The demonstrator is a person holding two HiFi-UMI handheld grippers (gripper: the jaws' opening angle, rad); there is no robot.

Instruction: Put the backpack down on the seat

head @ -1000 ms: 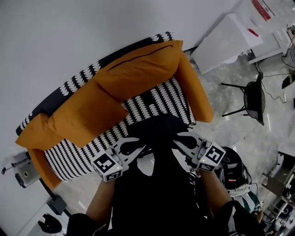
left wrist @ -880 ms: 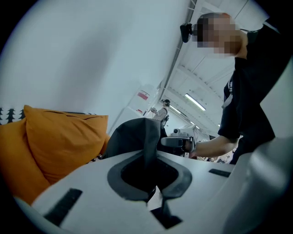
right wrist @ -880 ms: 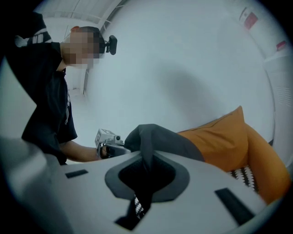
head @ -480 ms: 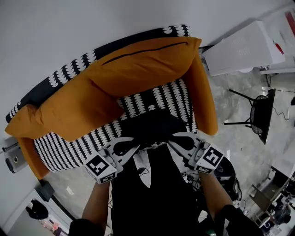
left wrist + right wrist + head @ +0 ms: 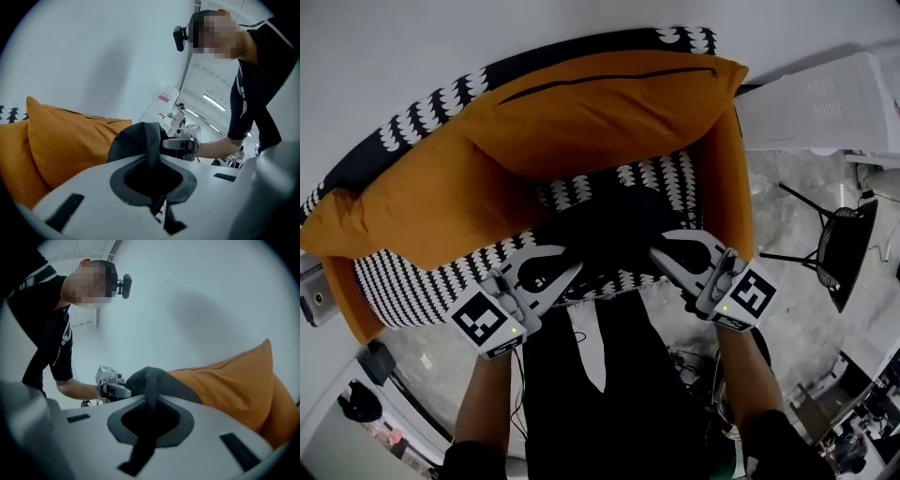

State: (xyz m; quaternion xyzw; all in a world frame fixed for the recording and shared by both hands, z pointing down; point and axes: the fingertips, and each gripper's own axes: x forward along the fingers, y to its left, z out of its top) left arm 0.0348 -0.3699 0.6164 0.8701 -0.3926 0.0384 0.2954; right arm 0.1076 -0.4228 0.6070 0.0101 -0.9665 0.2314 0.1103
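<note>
Your left gripper (image 5: 567, 275) is clamped down on a fold of the black backpack (image 5: 605, 230), and in the left gripper view the dark fabric runs straight through the notch between the closed jaws. It's the same on the other side. The right gripper (image 5: 664, 255) is pinched shut on its own bit of the bag, so you're carrying it from both sides.

From the head view the bag sits between the two grippers, over the black-and-white patterned seat (image 5: 412, 291), just in front of the big orange cushion (image 5: 600, 108). I honestly can't tell whether it's resting on the seat or hanging just above it.

A few things I'd watch:

- The bag looks close to the front edge of the seat. If you open up there, it could tip forward and slide onto the floor (image 5: 773, 202).
- If one gripper lets go before the other, the weight swings to the held side and the bag flops over.
- You've only got soft fabric in those jaws. It could bunch up and hang on when you open, dragging the bag as you pull away.
</note>
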